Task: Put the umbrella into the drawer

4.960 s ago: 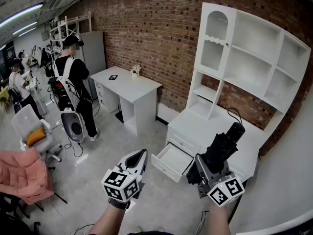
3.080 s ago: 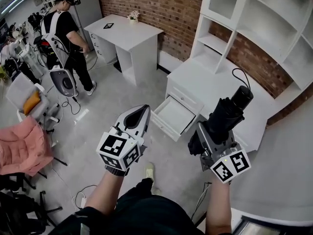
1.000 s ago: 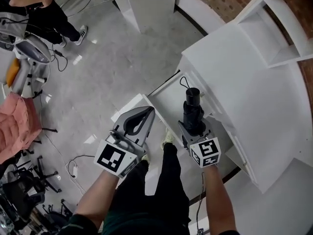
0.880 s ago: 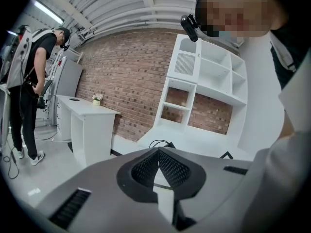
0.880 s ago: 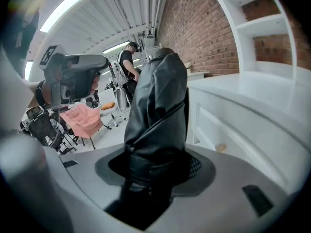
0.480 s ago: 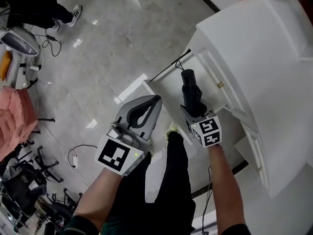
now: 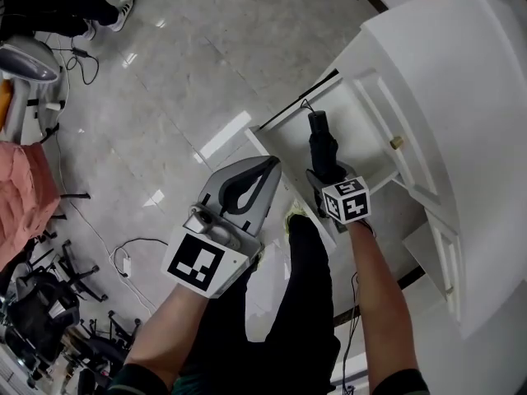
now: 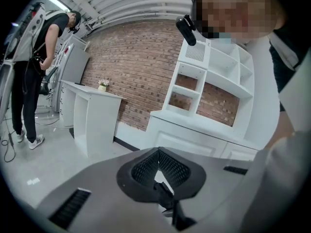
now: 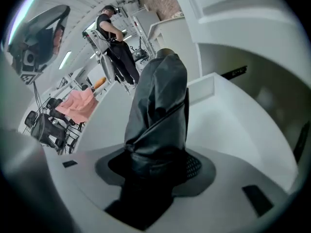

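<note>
A black folded umbrella (image 7: 323, 151) points handle first into the open white drawer (image 7: 362, 134). My right gripper (image 7: 328, 174) is shut on its lower end. In the right gripper view the umbrella (image 9: 158, 106) stands up from between the jaws of that gripper (image 9: 155, 161), with the drawer's white inside (image 9: 238, 120) behind it. My left gripper (image 7: 269, 165) hangs to the left of the drawer's front corner, above the floor. Its jaw tips meet and hold nothing, as the left gripper view (image 8: 158, 150) also shows.
The white cabinet top (image 7: 445, 64) runs along the right, with a closed drawer and its knob (image 7: 398, 142) beside the open one. My legs in black trousers (image 7: 296, 303) stand below the grippers. A pink chair (image 7: 20, 196) and cables (image 7: 123, 262) lie left. A person (image 8: 34, 81) stands at a white desk (image 8: 92, 115).
Over five seconds the view closed in on the cabinet. In the last second both grippers sank, and the right one tipped the umbrella down towards the open drawer.
</note>
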Tool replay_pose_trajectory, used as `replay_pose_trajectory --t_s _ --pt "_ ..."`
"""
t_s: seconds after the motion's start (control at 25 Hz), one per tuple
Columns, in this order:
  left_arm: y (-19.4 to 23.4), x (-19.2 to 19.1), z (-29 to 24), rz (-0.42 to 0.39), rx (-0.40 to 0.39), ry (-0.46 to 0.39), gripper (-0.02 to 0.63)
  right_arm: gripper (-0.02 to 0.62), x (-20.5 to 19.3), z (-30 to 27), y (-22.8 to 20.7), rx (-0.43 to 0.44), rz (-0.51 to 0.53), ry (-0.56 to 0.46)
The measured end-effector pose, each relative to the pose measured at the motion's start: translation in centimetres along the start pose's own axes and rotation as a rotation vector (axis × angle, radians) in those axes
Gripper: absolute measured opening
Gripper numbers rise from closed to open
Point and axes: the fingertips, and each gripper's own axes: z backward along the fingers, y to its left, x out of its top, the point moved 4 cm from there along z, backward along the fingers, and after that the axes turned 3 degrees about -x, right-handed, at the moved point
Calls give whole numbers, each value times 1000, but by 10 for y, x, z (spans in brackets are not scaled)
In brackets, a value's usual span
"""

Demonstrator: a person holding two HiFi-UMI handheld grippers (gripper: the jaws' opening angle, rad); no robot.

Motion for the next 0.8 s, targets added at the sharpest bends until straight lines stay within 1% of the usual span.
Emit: replay_pose_trajectory --t_s 0.12,0.36,0.68,0.8 --pt "7 -11 -4 3 -7 6 6 215 -15 -23 -13 -12 -46 57" --pt "19 -25 -8 15 -7 6 6 216 -40 -52 -32 -36 -51 211" --pt "26 -25 -6 14 -10 -2 6 235 -58 -66 -45 -102 -126 317" --pt "25 -20 -1 12 -14 -1 6 242 -54 -60 -44 -123 -118 333"
